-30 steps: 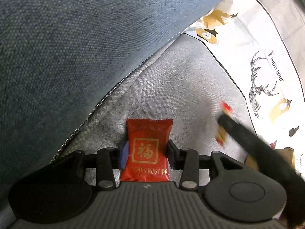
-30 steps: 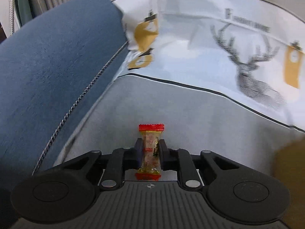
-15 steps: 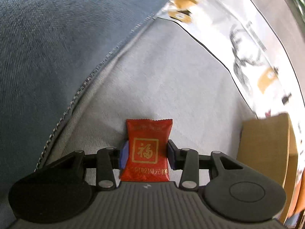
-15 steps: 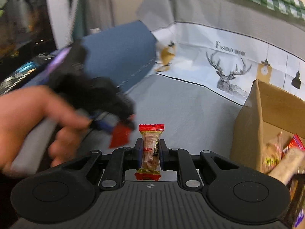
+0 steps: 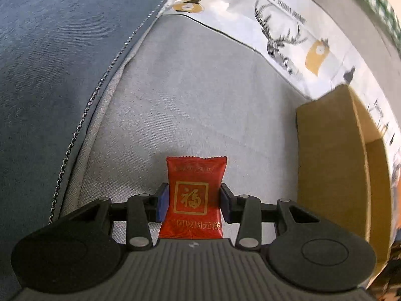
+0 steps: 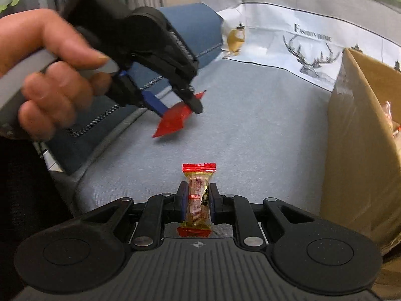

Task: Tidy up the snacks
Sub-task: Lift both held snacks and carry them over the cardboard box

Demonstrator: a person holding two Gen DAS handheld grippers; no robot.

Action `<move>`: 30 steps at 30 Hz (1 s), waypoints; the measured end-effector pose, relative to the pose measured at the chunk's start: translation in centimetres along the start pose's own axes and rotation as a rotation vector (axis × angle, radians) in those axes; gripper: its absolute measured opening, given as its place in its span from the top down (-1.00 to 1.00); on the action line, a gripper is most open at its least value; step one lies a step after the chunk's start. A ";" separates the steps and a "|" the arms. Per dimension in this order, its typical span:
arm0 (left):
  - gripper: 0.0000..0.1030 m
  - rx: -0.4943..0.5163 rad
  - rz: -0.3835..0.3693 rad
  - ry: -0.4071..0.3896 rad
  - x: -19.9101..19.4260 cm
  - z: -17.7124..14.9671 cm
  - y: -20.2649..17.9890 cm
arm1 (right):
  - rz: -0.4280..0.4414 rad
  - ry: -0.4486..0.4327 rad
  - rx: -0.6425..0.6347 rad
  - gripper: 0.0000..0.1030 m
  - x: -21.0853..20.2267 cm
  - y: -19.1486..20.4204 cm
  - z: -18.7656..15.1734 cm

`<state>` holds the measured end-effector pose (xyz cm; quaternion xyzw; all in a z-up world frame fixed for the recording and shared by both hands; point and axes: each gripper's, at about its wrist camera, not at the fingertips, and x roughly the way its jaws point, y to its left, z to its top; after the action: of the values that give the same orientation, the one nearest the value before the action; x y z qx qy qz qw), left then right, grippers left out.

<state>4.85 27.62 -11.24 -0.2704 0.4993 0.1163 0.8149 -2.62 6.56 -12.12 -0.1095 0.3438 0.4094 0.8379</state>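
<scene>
My left gripper [image 5: 192, 202] is shut on a red snack packet [image 5: 194, 195] with gold characters, held upright above the grey sofa cover. In the right wrist view that same left gripper [image 6: 175, 105] hangs at upper left in a person's hand [image 6: 52, 75], the red packet [image 6: 175, 119] sticking out of it. My right gripper [image 6: 196, 205] is shut on a slim yellow candy [image 6: 198, 200] with red crimped ends. A cardboard box [image 6: 361, 135] stands to the right, its wall [image 5: 328, 165] also at the right edge of the left wrist view, with wrapped snacks [image 6: 391, 120] inside.
A blue cushion [image 5: 57, 57] with a stitched seam fills the left. The grey sofa cover [image 5: 195, 92] lies between cushion and box. Behind runs a white cloth with a deer print [image 6: 310, 57].
Both grippers have swung right, so the cardboard box has come into both views. The left gripper and the hand holding it now appear large in the right wrist view. Both grips are unchanged.
</scene>
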 end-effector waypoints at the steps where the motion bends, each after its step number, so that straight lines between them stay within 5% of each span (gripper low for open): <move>1: 0.11 0.019 0.015 0.005 0.3 0.0 -0.4 | -0.004 0.010 0.017 0.66 0.2 -0.3 -0.1; 12: 0.05 0.161 0.116 0.046 2.9 -1.0 -3.1 | -0.021 0.080 0.070 0.64 1.8 -1.6 -0.6; 17: -0.42 0.168 0.120 0.059 2.9 -1.1 -2.8 | -0.011 0.084 0.073 0.59 1.9 -2.0 -0.3; 30: -0.43 0.240 0.152 0.071 3.9 -1.5 -4.3 | -0.020 0.089 0.054 0.48 2.0 -2.0 -0.6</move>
<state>7.52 22.90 -13.81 -0.1363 0.5573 0.1075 0.8120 -0.53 6.25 -14.10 -0.1081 0.3907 0.3865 0.8284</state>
